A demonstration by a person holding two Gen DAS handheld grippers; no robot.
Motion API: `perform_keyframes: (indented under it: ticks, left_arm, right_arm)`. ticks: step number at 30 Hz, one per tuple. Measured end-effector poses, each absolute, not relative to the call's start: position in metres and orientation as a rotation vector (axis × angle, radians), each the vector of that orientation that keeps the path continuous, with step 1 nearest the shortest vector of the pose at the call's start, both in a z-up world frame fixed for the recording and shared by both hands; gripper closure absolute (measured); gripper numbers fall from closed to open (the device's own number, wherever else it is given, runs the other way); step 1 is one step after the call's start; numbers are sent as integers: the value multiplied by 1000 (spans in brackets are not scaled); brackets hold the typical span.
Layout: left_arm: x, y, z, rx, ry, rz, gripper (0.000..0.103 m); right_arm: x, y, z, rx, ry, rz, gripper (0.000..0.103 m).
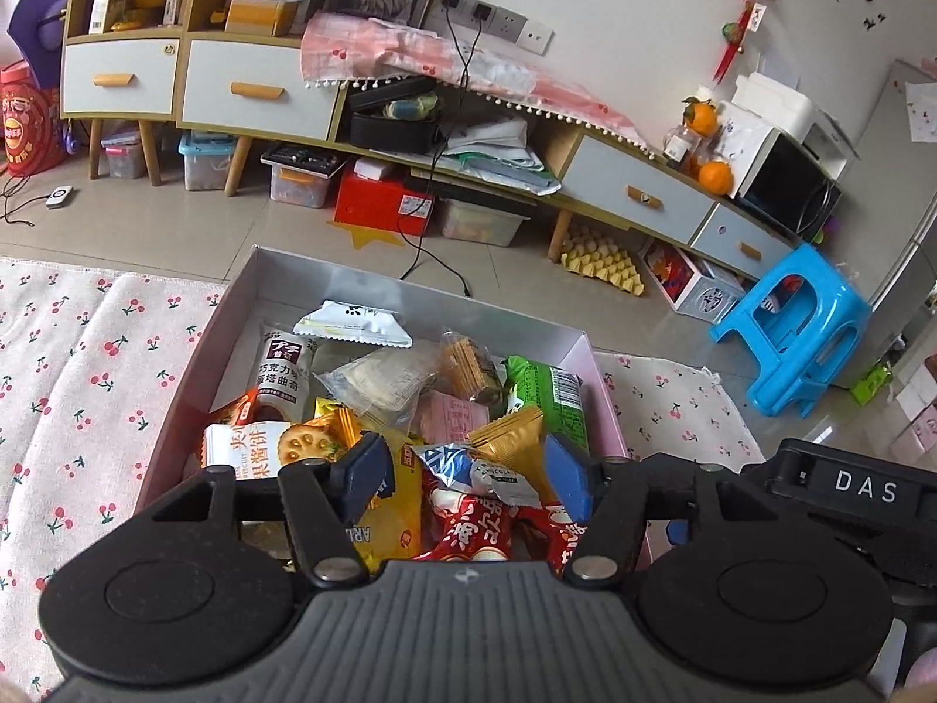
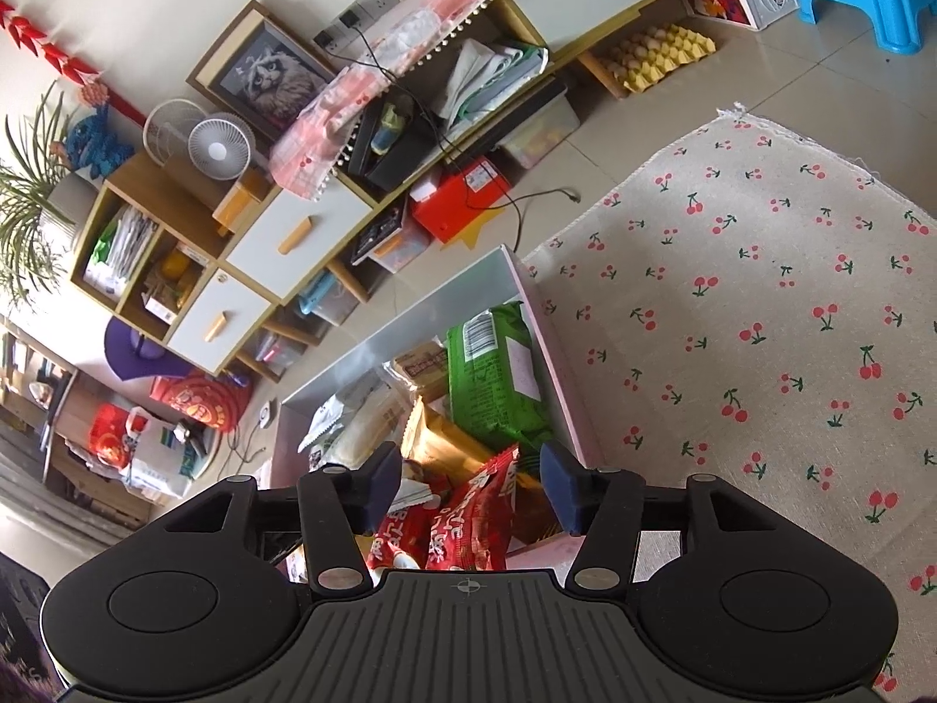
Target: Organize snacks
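An open box (image 1: 328,275) with silver inner walls holds several snack packets. Among them are a green packet (image 1: 544,398), a white cracker packet (image 1: 252,451), a gold packet (image 1: 509,427) and red packets (image 1: 474,527). My left gripper (image 1: 468,471) hovers open over the near end of the pile, its pads clear of the packets. In the right wrist view the box (image 2: 410,316) lies ahead with the green packet (image 2: 492,375) against its right wall. My right gripper (image 2: 471,483) stands open above a red packet (image 2: 468,521), which neither pad presses.
The box rests on a cherry-print cloth (image 1: 88,381) (image 2: 761,322) on the tiled floor. Behind it runs a low cabinet (image 1: 263,88) with drawers and storage bins under it. A black cable (image 1: 433,258) trails toward the box. A blue stool (image 1: 796,328) stands at the right.
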State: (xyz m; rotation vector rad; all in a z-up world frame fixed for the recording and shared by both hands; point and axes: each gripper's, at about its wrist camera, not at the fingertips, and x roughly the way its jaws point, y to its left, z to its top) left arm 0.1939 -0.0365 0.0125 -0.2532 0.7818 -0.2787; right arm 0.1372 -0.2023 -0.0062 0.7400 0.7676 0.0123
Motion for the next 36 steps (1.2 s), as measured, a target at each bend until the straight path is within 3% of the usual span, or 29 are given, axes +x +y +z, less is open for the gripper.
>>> perform_keyframes:
  ticks: [17,25,36]
  left_arm:
    - [154,5,22,-232,837,-161,9]
    - [128,17,23,-186,875,-109,1]
    - [88,15,18,-85,910,-62,1]
  right_arm:
    - [111,-177,19,576,789,110,23]
    - [84,-165,23,456,822,120,19]
    - [47,-149,14,352,932,75,15]
